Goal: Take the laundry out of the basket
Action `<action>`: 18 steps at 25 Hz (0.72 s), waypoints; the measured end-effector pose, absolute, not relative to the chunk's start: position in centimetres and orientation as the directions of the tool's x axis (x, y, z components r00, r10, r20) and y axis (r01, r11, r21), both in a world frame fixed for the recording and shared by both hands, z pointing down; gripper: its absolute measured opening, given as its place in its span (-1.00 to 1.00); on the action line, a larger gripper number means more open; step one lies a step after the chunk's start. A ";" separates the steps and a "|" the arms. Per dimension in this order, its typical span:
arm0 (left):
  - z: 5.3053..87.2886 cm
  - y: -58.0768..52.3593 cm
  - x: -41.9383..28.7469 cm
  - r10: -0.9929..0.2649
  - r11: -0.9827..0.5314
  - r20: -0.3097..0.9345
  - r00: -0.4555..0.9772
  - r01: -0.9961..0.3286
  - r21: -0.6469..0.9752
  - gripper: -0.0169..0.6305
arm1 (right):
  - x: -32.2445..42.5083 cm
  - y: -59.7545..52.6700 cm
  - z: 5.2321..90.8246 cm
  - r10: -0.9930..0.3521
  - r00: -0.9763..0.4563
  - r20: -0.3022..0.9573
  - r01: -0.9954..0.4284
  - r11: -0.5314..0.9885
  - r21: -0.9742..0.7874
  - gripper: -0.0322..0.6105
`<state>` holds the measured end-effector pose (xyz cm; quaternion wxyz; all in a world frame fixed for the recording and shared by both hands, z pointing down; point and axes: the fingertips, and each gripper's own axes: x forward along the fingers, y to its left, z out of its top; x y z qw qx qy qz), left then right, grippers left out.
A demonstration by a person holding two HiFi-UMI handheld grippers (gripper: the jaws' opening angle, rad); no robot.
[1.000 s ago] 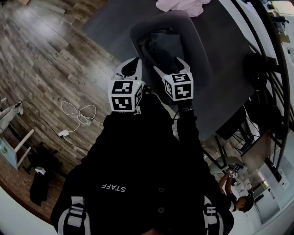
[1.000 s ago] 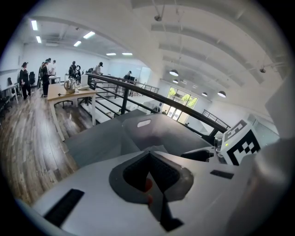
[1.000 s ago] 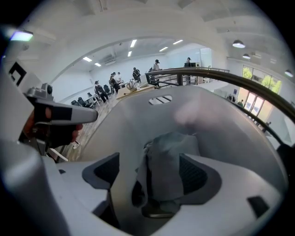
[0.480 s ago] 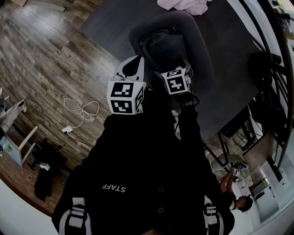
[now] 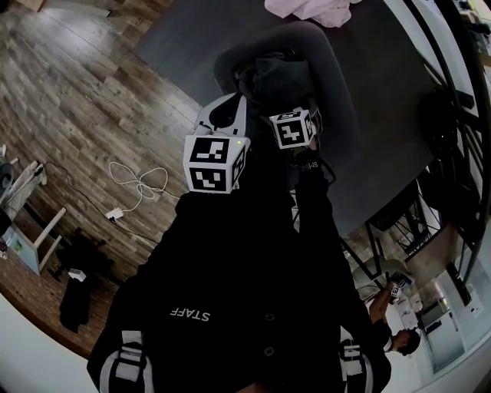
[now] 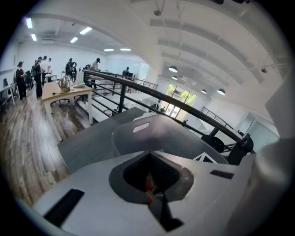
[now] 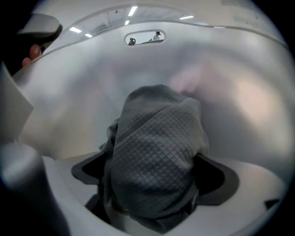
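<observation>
The grey laundry basket (image 5: 326,57) stands on a dark grey mat, with dark grey laundry (image 5: 272,73) inside it. My right gripper (image 5: 301,100) reaches down into the basket. In the right gripper view its jaws (image 7: 154,184) stand wide open, a bunched grey waffle-weave cloth (image 7: 156,138) lies between them, and the basket's pale inner wall (image 7: 221,83) rises behind. My left gripper (image 5: 225,115) hovers just outside the basket's near rim. Its jaws (image 6: 152,182) are shut on nothing, and the basket (image 6: 161,136) lies ahead of them.
Pink and white clothes (image 5: 311,9) lie on the mat (image 5: 383,100) beyond the basket. A white cable (image 5: 134,184) is coiled on the wood floor to the left. A black railing (image 5: 460,115) runs along the right. People stand far off by a table (image 6: 64,90).
My right gripper has moved forward and down into the basket, and its jaws have spread wider around the grey cloth. The left gripper has barely moved.
</observation>
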<state>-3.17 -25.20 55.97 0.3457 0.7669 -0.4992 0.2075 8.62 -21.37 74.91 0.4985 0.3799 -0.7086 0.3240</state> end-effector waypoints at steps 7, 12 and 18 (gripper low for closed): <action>56.3 -25.8 -4.0 -0.629 -0.241 0.671 0.392 -0.919 0.311 -0.95 | 10.0 -23.0 79.1 -0.191 -0.105 0.976 -0.858 0.514 0.009 0.91; 56.3 -25.7 -4.6 -0.631 -0.233 0.677 0.379 -0.925 0.300 -0.95 | 10.4 -24.0 80.5 -0.215 -0.093 0.972 -0.865 0.502 0.028 0.91; 56.3 -25.1 -5.6 -0.641 -0.216 0.676 0.364 -0.930 0.296 -0.95 | 10.5 -24.5 80.1 -0.229 -0.062 0.971 -0.873 0.484 0.059 0.84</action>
